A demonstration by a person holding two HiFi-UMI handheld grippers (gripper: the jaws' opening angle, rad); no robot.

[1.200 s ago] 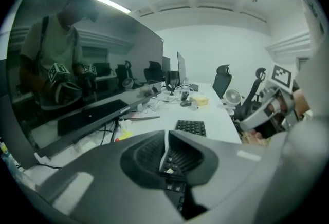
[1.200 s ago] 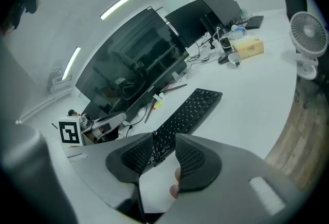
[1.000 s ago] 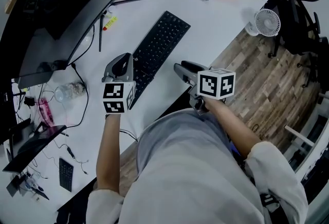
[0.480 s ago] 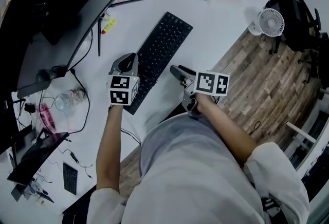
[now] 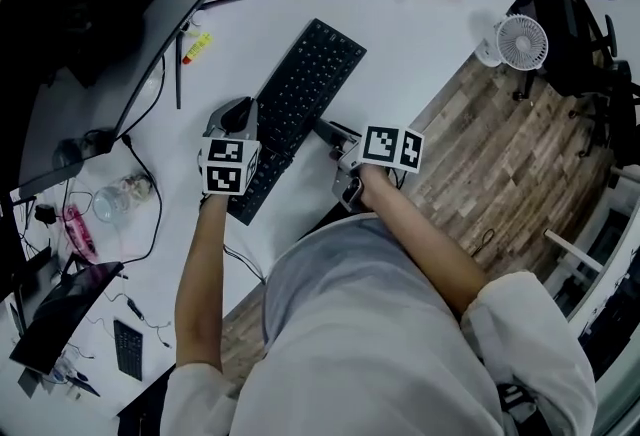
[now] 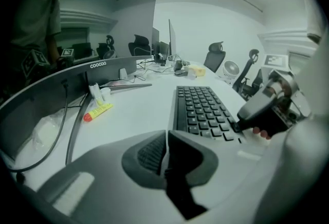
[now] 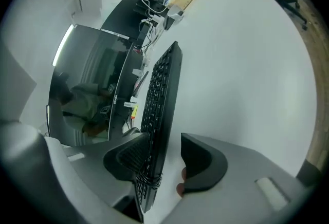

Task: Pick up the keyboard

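— Where do we find the keyboard (image 5: 300,96)?
— Flat on the white counter (image 5: 430,24), slanting before the curved monitor (image 5: 90,54).
— And our right gripper (image 7: 164,153)?
— Its jaws have just been opening. They stand wide, one pad over the keys and the other off the keyboard's long edge, gripping nothing.
— Our left gripper (image 6: 167,138)?
— Jaws closed together on nothing, just beside the keyboard's near end.
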